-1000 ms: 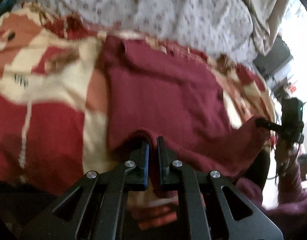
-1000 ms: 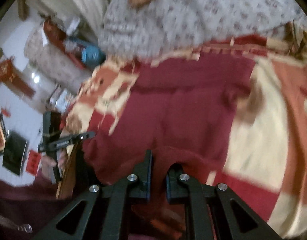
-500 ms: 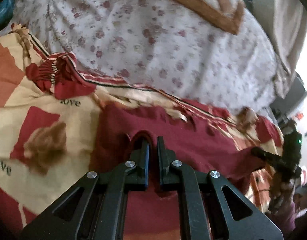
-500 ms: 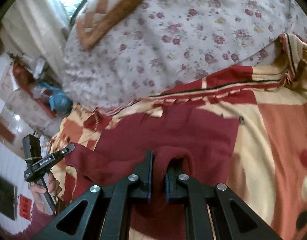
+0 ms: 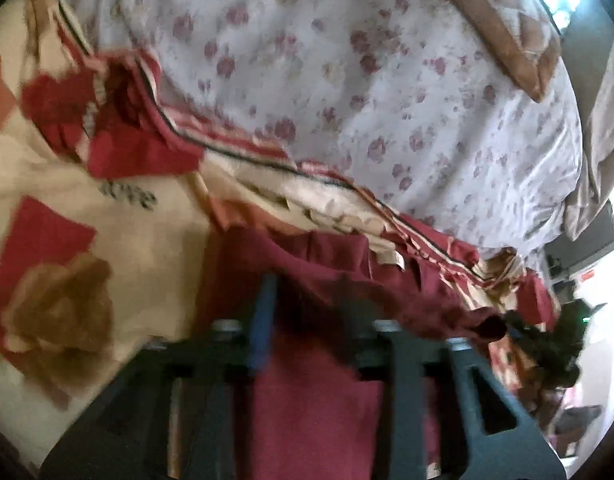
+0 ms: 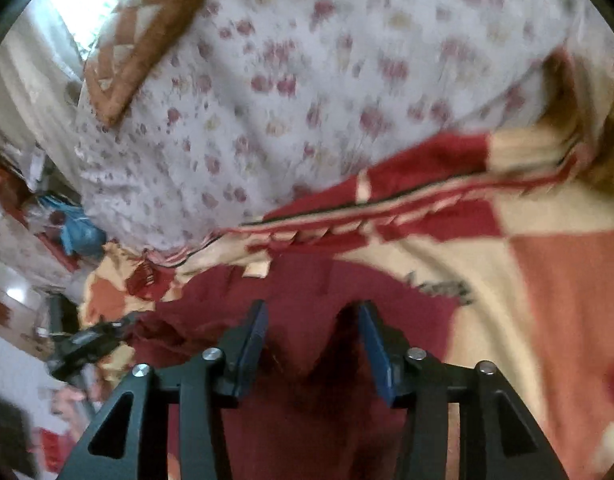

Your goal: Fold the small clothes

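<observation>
A dark red garment (image 5: 319, 384) lies folded over on a red and cream patterned blanket (image 5: 147, 248); it also shows in the right wrist view (image 6: 307, 312). My left gripper (image 5: 307, 288) is open, its fingers apart over the garment's far folded edge. My right gripper (image 6: 311, 312) is open too, its jaws wide over the cloth, which sags between them. Each gripper appears in the other's view, the right one (image 5: 547, 328) at the garment's right end, the left one (image 6: 87, 340) at its left end. Both views are blurred.
A white floral quilt (image 5: 367, 80) lies bunched behind the blanket, with a brown quilted pillow (image 5: 499, 24) on top. Room clutter and a blue bag (image 6: 79, 232) sit beyond the bed's edge.
Both grippers carried the garment's near edge forward to its far edge, then opened and let go of it. Half a second ago both were shut on the cloth.
</observation>
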A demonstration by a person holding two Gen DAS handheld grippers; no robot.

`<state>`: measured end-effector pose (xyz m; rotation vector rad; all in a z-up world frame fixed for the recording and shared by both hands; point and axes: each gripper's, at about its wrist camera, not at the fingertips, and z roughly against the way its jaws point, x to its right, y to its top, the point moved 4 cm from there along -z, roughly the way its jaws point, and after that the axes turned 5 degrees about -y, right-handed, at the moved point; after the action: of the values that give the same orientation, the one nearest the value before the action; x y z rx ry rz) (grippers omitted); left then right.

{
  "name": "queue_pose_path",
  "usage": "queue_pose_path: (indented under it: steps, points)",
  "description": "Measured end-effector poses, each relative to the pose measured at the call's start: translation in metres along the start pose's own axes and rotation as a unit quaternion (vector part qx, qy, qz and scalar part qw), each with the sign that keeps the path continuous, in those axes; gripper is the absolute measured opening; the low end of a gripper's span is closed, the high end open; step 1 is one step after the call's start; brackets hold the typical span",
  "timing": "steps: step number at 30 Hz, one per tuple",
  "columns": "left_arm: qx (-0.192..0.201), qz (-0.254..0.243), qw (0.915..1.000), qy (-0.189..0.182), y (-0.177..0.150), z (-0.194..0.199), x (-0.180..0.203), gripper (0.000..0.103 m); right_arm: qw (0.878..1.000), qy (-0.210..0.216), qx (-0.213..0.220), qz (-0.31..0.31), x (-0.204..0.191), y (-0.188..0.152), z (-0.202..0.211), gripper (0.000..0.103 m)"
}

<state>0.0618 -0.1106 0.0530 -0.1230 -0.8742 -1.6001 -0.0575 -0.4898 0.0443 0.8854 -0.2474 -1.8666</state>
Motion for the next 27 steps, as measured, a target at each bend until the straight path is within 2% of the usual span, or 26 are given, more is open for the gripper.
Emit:
queue_pose_path:
  steps: [2,4,6,9,12,14,17,20,22,25,27]
  points:
    - [0.029,-0.008,0.9996,0.001,0.002,0.014,0.005,0.067,0.999,-0.008,0.015,0.029,-0.008,-0.001,0.014,0.046]
    - [0.039,-0.020,0.9990,0.002,0.000,0.022,0.011,0.067,0.998,-0.006,0.013,0.065,-0.020,-0.008,0.017,0.046]
    - [0.035,-0.032,0.9988,0.013,-0.004,0.017,0.013,0.067,0.992,-0.036,-0.009,0.118,-0.037,-0.021,0.005,0.046]
    - [0.007,-0.040,0.9985,0.038,-0.013,-0.007,0.015,0.067,0.984,-0.075,-0.030,0.158,-0.046,-0.031,-0.027,0.046]
    - [-0.027,-0.034,0.9948,0.092,-0.021,-0.041,0.003,0.067,0.978,-0.137,-0.047,0.147,-0.041,-0.022,-0.067,0.046]
    - [-0.050,-0.037,0.9911,0.118,-0.025,-0.060,-0.006,0.069,0.978,-0.158,-0.052,0.128,-0.030,-0.014,-0.083,0.046]
    - [-0.044,-0.028,0.9923,0.112,-0.024,-0.060,-0.011,0.071,0.983,-0.142,-0.061,0.099,-0.019,-0.005,-0.087,0.046]
    - [-0.038,-0.020,0.9932,0.108,-0.024,-0.045,-0.011,0.071,0.982,-0.152,-0.046,0.106,-0.016,-0.003,-0.063,0.046]
    - [-0.028,-0.027,0.9936,0.106,-0.027,-0.031,-0.009,0.071,0.984,-0.141,-0.042,0.104,-0.015,-0.004,-0.037,0.046]
    - [-0.015,-0.044,0.9940,0.099,-0.039,-0.010,-0.003,0.071,0.987,-0.107,-0.054,0.108,-0.018,-0.023,0.001,0.046]
    - [-0.011,-0.056,0.9933,0.100,-0.049,-0.001,0.003,0.071,0.986,-0.104,-0.054,0.121,-0.021,-0.039,0.013,0.046]
